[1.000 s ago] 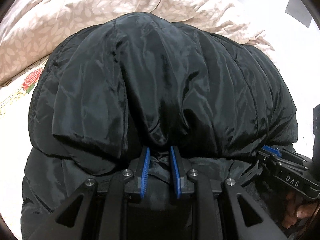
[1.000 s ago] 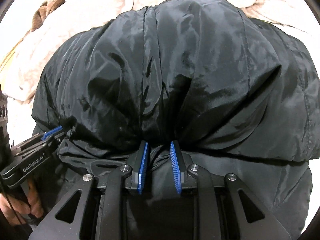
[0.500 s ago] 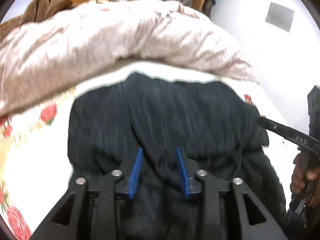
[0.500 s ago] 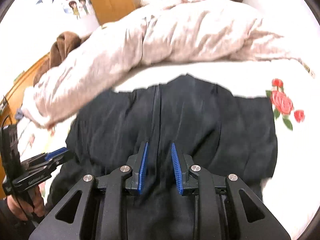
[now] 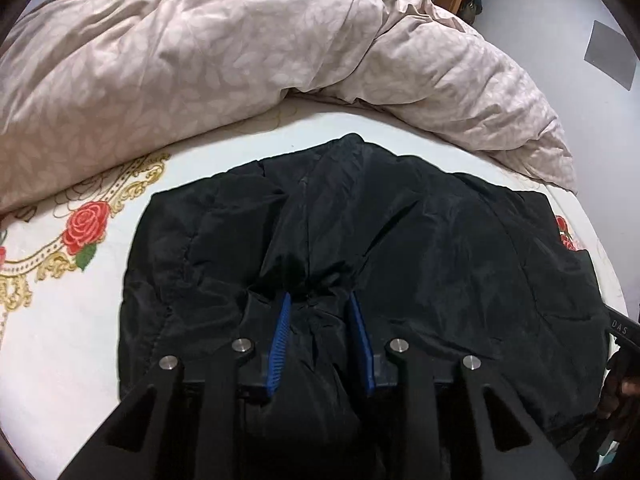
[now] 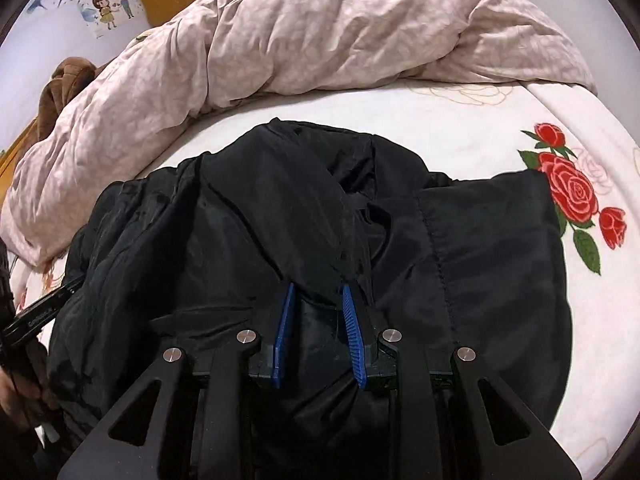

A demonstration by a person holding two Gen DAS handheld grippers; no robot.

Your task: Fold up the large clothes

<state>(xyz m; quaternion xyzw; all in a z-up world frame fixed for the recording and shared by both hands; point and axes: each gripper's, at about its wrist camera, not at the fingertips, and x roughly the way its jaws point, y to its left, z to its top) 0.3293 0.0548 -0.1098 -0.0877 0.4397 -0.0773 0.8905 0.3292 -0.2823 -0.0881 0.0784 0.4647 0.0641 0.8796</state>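
Black, slick padded fabric fills my left wrist view: the jacket (image 5: pixel 400 248) lies on the rose-printed bedsheet (image 5: pixel 60 320) as a squat, roughly rectangular bundle, so I judge at least one fold is laid down, with tidying or a further fold still to come. My left gripper (image 5: pixel 319 300) has its blue ribbed pads apart, with a puckered ridge of the shiny shell bunched between them; whether they truly pinch it I cannot tell. Beyond lies a rumpled beige duvet (image 5: pixel 240 48), matte and leaf-patterned. From the right wrist view, the jacket (image 6: pixel 480 260) shows a stitched seam and loose, crumpled layers near its top edge. My right gripper (image 6: pixel 318 292) also stands parted over the dark cloth, grip unclear.
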